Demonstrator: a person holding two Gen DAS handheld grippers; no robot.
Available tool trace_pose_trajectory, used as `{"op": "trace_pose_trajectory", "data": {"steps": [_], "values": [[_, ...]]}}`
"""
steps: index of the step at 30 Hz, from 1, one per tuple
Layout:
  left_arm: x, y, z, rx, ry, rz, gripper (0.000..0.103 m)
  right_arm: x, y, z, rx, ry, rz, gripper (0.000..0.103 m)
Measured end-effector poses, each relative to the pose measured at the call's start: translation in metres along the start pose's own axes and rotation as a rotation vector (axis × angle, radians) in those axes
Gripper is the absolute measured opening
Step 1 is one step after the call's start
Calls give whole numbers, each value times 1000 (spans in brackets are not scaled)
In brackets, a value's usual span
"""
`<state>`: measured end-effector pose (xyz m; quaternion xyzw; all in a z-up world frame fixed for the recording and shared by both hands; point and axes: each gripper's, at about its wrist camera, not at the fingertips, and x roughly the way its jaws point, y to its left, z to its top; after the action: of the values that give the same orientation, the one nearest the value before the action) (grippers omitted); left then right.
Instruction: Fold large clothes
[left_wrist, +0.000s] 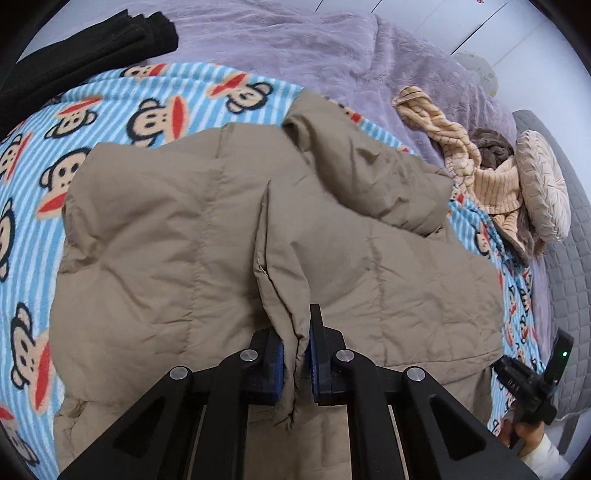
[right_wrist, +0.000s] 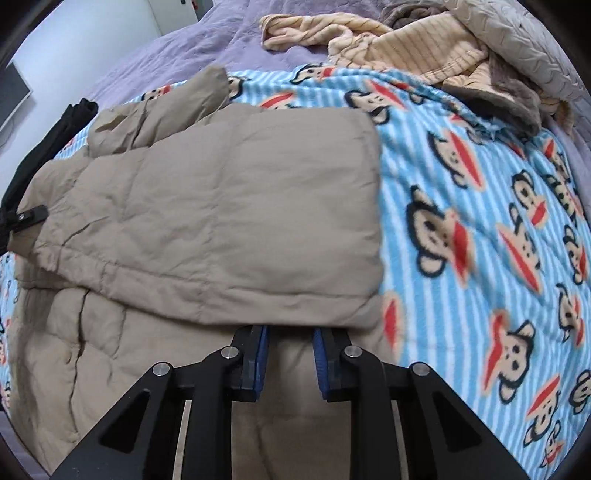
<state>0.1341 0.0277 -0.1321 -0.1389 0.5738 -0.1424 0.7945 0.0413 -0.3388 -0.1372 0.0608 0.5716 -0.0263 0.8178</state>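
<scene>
A large tan padded jacket (left_wrist: 207, 236) lies on a blue striped monkey-print blanket (left_wrist: 33, 229); in the right wrist view the jacket (right_wrist: 221, 206) is folded over itself. My left gripper (left_wrist: 295, 354) is shut on a raised fold of the jacket's fabric. My right gripper (right_wrist: 290, 350) sits at the near edge of the folded layer with its jaws apart and jacket fabric lying in the gap; whether it grips is unclear. The right gripper's body shows in the left wrist view (left_wrist: 532, 384) at the lower right, and the left gripper shows in the right wrist view (right_wrist: 26, 218) at the far left.
The blanket (right_wrist: 461, 206) lies on a purple bedspread (left_wrist: 280, 44). Folded black clothing (left_wrist: 85, 48) lies at the far left. A heap of cream striped and brown clothes (left_wrist: 476, 173) and a round beige cushion (left_wrist: 543, 188) lie at the right.
</scene>
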Motion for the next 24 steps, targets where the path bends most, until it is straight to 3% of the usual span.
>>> {"op": "trace_pose_trajectory", "data": {"steps": [6,11,14,16,17,20,24], "values": [[20,4,-12,80,-12,97,12,24,0,16,-9,-16,-33,21],[10,-4,-16,132,-34,173,13,35,6,11,-19,-4,-52,22],[0,-6,-18,154,-41,183,13,21,6,8,-33,21,-7,26],[-2,-6,-19,161,-38,183,13,7,8,1,-53,30,25,46],[-1,-6,-19,164,-36,185,13,-1,8,-4,-61,26,44,50],[4,-7,-20,166,-30,201,13,-26,6,-16,-49,-2,75,52],[6,-10,-23,179,-35,222,13,-54,-22,-10,135,-112,75,51]]}}
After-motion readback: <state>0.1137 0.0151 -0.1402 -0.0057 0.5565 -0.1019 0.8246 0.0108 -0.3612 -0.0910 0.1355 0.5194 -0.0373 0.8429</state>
